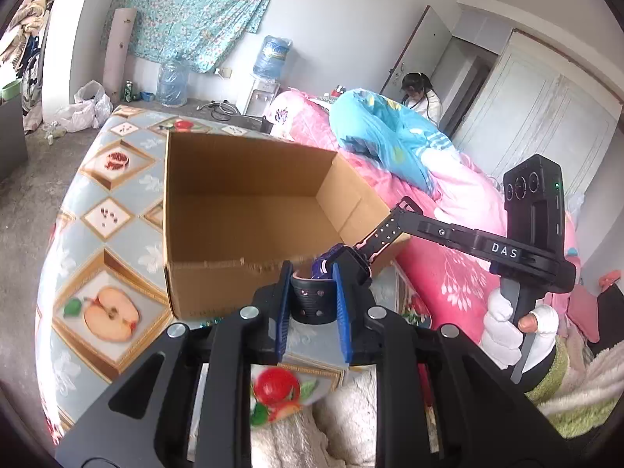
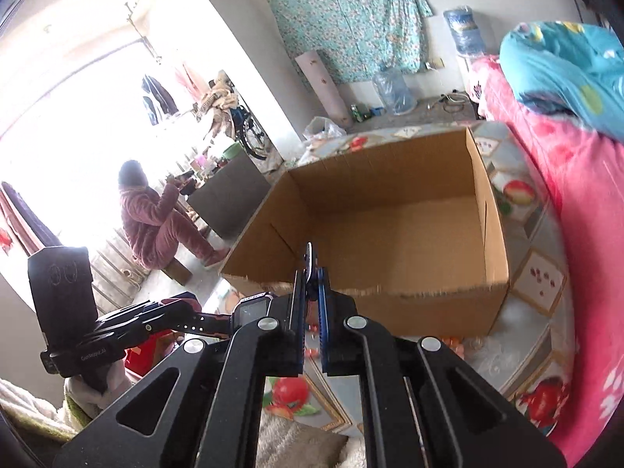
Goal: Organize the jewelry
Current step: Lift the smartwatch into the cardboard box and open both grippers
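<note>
Watch (image 1: 312, 296) is held between both tools above the near edge of the table, just short of the box (image 1: 249, 210). Its black perforated strap is clamped by the left gripper (image 1: 310, 304), whose blue pads press on either side of it. The other strap end is pinched flat in the right gripper (image 2: 310, 273), clenched almost fully; what shows there is thin and dark, so its identity as the strap's tail is judged, not plainly seen. In the right view the watch face (image 2: 251, 308) is seen by the left tool's tips. A two-ended hold is judged to keep the band stretched and level, so it can be lowered into the box without folding. The box is open and nothing is seen in it, its torn front rim facing the grippers, which suits a drop over that edge.

The table is covered by an oilcloth (image 1: 117, 234) printed with fruit panels, an apple half near the left edge. A bed (image 1: 448, 273) with pink bedding and a blue quilt is set against the right edge. Water jugs (image 1: 171, 82), a hung floral cloth and a bare concrete floor are seen beyond. A gloved hand (image 1: 507, 331) is seen on the right tool's handle. Two other people are seated in the room.
</note>
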`<state>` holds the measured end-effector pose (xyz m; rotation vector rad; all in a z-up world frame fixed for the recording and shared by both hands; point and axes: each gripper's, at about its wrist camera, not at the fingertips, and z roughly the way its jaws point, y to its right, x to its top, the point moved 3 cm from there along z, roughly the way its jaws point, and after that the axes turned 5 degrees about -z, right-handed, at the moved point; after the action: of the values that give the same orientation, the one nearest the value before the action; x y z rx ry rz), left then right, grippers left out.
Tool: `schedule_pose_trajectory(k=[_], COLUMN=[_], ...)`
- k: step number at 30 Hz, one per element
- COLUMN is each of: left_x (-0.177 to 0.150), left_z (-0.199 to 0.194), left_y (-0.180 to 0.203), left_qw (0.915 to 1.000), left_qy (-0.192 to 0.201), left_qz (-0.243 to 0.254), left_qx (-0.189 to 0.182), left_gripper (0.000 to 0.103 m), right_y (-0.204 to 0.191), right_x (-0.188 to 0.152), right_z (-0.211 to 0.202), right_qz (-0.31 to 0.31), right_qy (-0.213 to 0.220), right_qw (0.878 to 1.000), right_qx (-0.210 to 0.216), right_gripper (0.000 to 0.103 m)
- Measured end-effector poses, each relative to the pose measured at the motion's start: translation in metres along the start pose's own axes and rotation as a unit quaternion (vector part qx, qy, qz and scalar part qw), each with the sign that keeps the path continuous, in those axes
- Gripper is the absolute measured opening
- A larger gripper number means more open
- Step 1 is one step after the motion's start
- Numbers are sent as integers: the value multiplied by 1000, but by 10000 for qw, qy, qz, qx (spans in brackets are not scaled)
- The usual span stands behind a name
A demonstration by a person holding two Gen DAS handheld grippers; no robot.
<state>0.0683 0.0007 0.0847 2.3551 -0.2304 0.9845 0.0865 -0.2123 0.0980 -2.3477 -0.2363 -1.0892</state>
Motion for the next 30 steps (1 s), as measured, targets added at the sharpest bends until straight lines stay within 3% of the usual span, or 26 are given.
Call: schedule_pose_trajectory(k=[3,6,9,15,20,22,24,26,30], left_x=[42,78,103,121,118,120,123,127,138], left_z=[32,75,127,213,242,240,232,220,186], left_y=[-9,-25,-40,-57,-73,-76,-76,-73,-63], left_qw=[9996,9978,9917,9676,9499,9513,9576,9635,9754], left_qy=[-172,-559,-1061,-1959,-2204,-2089,-1985,-1761,-1255], left_qz=[-23,-159,-172,180,324,302,212,197,217], left_qx=[214,334,706,1584,2192,2247,2077,2007,1799], left_gripper=[19,19,19,20,32,36,43,45,46], right_y=[17,38,64,106,123,123,121,119,109], right_x=[41,71,92,93,81,78,80,84,97], right_z=[23,63,110,178,204,203,196,184,156], right_qz=[43,109,293,539,583,580,531,499,395], right_qy=[-96,-420,-873,-1660,-2161,-2199,-2130,-1957,-1574], right_qw=[9999,9990,9954,9816,9687,9670,9686,9721,9794], right_qx=[20,-147,-263,-772,-1070,-1148,-1166,-1192,-1199], right_gripper=[6,6,6,6,10,12,17,29,34])
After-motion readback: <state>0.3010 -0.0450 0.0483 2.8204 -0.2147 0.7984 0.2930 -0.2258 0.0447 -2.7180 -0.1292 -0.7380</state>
